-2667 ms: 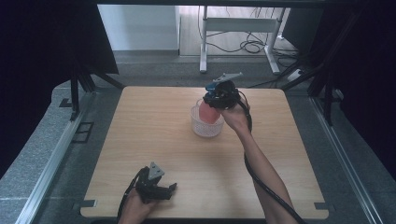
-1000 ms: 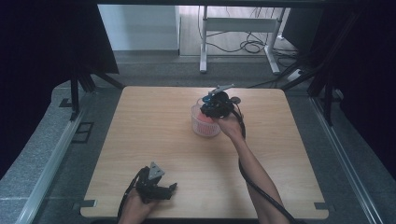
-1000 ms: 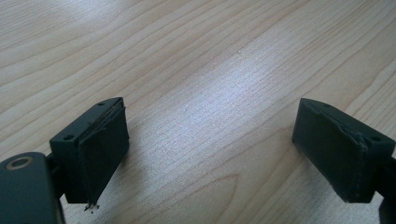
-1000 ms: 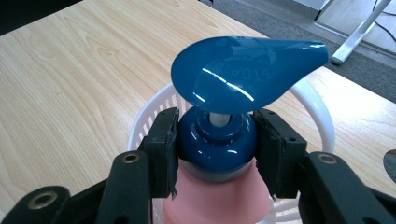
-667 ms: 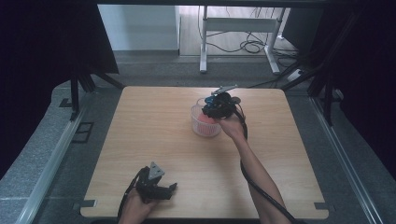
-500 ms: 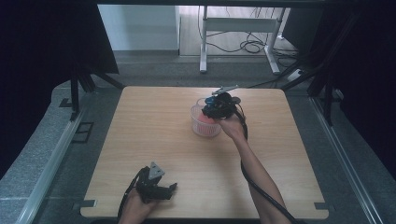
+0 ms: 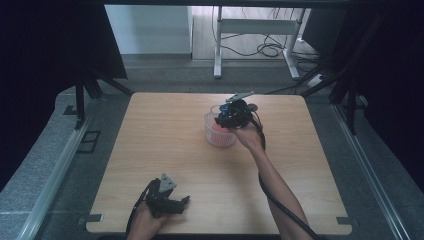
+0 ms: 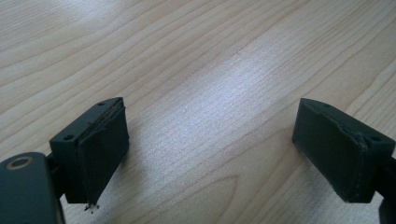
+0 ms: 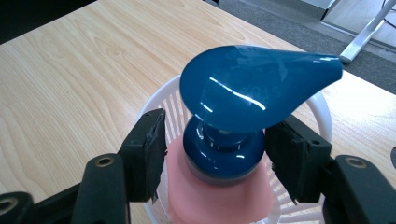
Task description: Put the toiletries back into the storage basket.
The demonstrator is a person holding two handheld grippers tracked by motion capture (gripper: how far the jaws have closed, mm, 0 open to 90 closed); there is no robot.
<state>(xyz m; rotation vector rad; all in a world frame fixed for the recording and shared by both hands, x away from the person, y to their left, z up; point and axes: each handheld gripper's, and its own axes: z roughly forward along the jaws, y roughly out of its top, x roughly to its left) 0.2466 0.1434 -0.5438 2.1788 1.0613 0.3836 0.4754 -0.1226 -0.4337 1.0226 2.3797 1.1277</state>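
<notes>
The person's right arm stretches forward across the table (image 7: 165, 140) towards its far edge, right of the middle, with the right claw (image 9: 215, 154) tilted down over a white slatted basket (image 9: 322, 116). In the basket stands a pink pump bottle (image 9: 219, 200) with a glossy blue pump head (image 9: 252, 84). The embossed writing on the head is too faint to read. The claw's jaws have just been opening. The blue collar sits between them, the left pad clear of it and the right pad right against it. The left hand rests near the near edge, left of centre, its left claw (image 8: 210, 140) wide open over bare wood, well apart from the basket.
</notes>
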